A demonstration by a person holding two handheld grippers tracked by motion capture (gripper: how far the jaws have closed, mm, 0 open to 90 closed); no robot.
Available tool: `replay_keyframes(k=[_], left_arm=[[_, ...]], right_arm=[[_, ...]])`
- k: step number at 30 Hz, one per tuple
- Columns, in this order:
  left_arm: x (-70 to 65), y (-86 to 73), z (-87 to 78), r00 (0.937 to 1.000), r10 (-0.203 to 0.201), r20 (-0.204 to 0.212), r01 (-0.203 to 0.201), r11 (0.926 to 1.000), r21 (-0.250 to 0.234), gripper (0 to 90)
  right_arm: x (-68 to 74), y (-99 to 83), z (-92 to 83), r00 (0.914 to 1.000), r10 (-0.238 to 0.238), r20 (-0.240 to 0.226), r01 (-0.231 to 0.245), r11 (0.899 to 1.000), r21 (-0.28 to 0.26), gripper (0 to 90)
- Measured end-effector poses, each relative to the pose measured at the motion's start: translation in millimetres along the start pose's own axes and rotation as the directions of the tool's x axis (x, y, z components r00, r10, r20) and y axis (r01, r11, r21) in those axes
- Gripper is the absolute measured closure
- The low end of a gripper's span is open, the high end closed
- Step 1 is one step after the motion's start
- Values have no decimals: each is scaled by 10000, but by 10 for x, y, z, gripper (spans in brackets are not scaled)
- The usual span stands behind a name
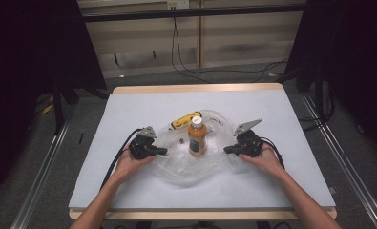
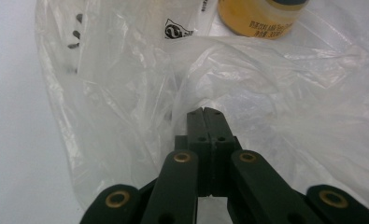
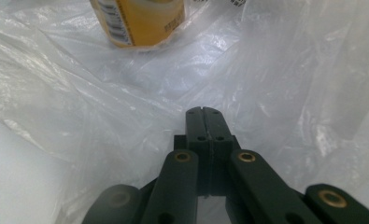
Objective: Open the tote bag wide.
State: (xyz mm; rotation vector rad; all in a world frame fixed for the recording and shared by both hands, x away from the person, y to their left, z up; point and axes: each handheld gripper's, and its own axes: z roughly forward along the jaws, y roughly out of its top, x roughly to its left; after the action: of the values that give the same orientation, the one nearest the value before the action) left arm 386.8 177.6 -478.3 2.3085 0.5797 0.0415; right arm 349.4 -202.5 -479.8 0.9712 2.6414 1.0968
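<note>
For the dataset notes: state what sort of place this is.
Probably a lab recording station, not a home: a white-topped table on a bare grey floor, dark curtains at both sides, loose cables along the back wall.

Plastic bag (image 1: 195, 162): thin clear film, glossy, heavily creased and wrinkled, catching highlights along its folds; a black printed mark shows on it in the left gripper view.

Bottle (image 1: 197, 138): smooth, glossy plastic with orange contents, a white cap and a printed label bearing a barcode.

Yellow item (image 1: 185, 119) behind the bottle: smooth, looks like plastic; finer detail cannot be told.

Left gripper (image 2: 203, 112) and right gripper (image 3: 203, 111): matt black plastic links and jaws, slightly grainy, with brass-coloured metal pivot pins.

Bench (image 1: 129, 109): top covered in a matt, smooth pale grey sheet; exposed edge of light, bare-looking wood.
</note>
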Motion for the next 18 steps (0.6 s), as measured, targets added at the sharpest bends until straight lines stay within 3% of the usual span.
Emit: replay_keyframes(k=[6, 10, 12, 13, 15, 18], left_arm=[[-19, 9, 7, 9999, -28, 130, 30, 9999, -125, 900], [-12, 10, -25, 9995, -232, 233, 244, 9984, -502, 900], [-16, 14, -62, 9986, -259, 456, 300, 9953, -916, 900], [-35, 23, -86, 9989, -298, 364, 335, 9939, -1053, 900], [-59, 40, -131, 9987, -267, 429, 322, 9908, -1316, 900], [-113, 56, -253, 9998, -185, 103, 202, 9788, -2038, 900]], right_arm=[[26, -17, -18, 9999, -21, 161, 21, 10000, -33, 900], [34, -15, -61, 9997, 130, 207, -114, 9970, -768, 900], [41, -6, -96, 9994, 252, 220, -224, 9928, -1177, 900], [41, -6, -96, 9994, 252, 220, -224, 9928, -1177, 900], [55, 22, -157, 9987, 363, 352, -299, 9853, -1684, 900], [82, 43, -231, 9978, 401, 534, -277, 9760, -2160, 900]])
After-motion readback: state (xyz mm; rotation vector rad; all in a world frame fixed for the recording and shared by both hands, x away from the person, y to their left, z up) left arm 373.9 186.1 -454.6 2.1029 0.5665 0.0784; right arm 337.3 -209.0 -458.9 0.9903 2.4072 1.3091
